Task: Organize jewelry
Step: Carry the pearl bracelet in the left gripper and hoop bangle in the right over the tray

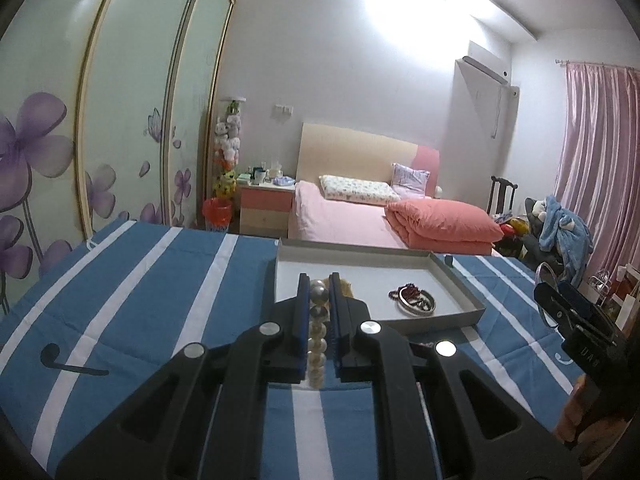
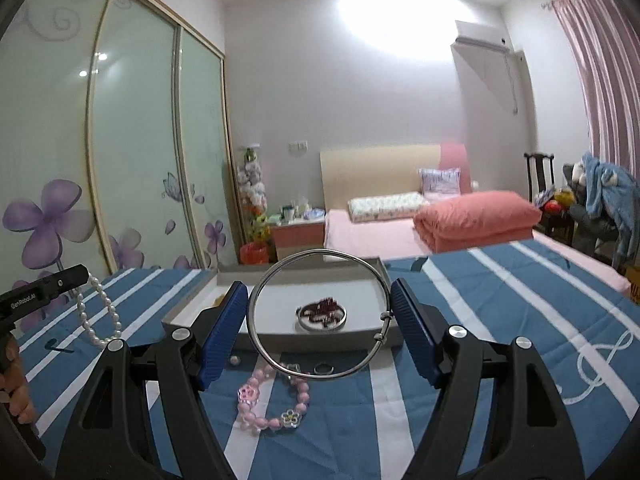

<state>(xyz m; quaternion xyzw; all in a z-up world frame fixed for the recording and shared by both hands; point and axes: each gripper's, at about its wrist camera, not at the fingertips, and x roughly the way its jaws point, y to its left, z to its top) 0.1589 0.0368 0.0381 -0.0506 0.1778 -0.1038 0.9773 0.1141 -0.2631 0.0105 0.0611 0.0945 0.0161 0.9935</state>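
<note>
Between the blue pads of the left gripper (image 1: 319, 312), a pearl strand (image 1: 318, 338) runs lengthwise along the gap, its grey and cream beads touching both pads, so these jaws are pinching it; from the right wrist view the same strand hangs in a loop below that gripper's tip, off to the left and above the striped blue cloth (image 2: 500, 320). Ahead of the left jaws sits a shallow grey tray (image 1: 460, 280), and inside it, to the right of the jaws' line, lie a dark red beaded piece and a metal ring bunched together as a small jewelry pile (image 1: 412, 300). Across the right gripper (image 2: 320, 316), the jaws stand spread wide with a silver bangle (image 2: 280, 272) held upright between them, its left side against the left pad and its clasp side just at the right pad; whether both pads press it firmly cannot be told for certain. Through the bangle's hoop the tray and its pile show beyond. Below and just short of the right jaws, a pink bead bracelet (image 2: 260, 412) with flower charms lies on the cloth, with a small ring (image 2: 323, 369) beside it.
</note>
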